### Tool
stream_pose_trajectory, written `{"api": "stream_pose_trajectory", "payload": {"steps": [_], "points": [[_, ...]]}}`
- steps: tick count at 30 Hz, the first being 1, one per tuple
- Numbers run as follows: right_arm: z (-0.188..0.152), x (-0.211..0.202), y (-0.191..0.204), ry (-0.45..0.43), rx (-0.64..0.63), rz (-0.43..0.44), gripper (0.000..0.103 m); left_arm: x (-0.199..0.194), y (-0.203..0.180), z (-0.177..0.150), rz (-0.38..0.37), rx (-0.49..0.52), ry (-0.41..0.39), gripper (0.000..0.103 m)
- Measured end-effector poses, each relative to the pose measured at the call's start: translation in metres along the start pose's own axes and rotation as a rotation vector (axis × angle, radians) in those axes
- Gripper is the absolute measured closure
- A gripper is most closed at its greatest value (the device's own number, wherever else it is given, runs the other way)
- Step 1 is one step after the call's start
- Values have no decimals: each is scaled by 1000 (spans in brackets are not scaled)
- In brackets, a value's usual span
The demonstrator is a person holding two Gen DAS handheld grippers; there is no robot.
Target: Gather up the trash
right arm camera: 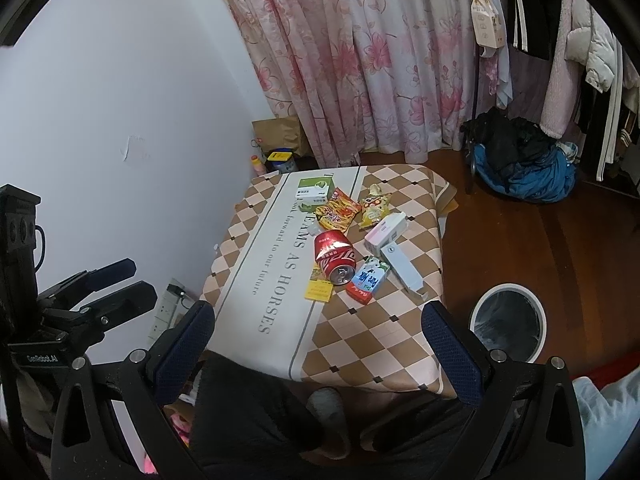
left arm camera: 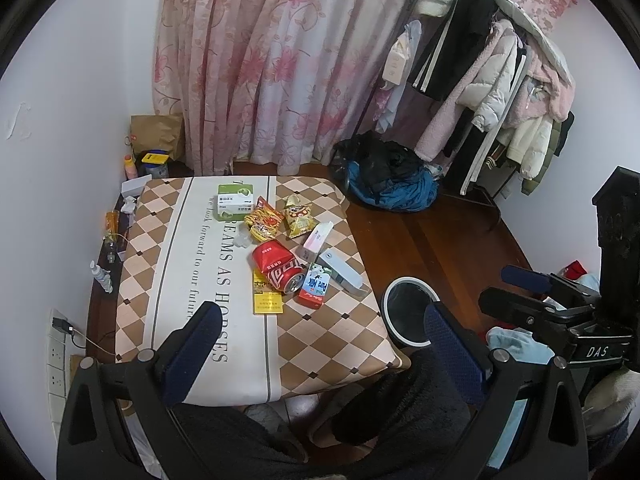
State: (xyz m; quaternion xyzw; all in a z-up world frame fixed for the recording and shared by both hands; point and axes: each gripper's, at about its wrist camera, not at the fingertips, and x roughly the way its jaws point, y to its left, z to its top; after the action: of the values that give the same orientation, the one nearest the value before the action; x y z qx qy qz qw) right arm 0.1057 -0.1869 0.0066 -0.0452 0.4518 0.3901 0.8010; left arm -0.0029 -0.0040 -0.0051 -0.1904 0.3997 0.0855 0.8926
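A bench [left arm camera: 168, 280] with a checked cloth carries the trash, near its middle. On the floor just beside it stands a round bin [right arm camera: 508, 322] (white rim, dark inside). Both claws hang above the near edge: the left claw [left arm camera: 320, 344] and the right claw [right arm camera: 320, 344] gape wide and hold nothing. A red can [left arm camera: 278, 266] lies on its side, touching a milk carton [left arm camera: 316, 289].
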Motion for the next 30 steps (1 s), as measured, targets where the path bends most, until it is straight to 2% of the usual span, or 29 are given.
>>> {"api": "stream_pose_trajectory", "payload": {"steps": [30], "points": [[-2,5,10,2,-15,-12,0,-1,-2,0,-1,-2,-4,0]]}}
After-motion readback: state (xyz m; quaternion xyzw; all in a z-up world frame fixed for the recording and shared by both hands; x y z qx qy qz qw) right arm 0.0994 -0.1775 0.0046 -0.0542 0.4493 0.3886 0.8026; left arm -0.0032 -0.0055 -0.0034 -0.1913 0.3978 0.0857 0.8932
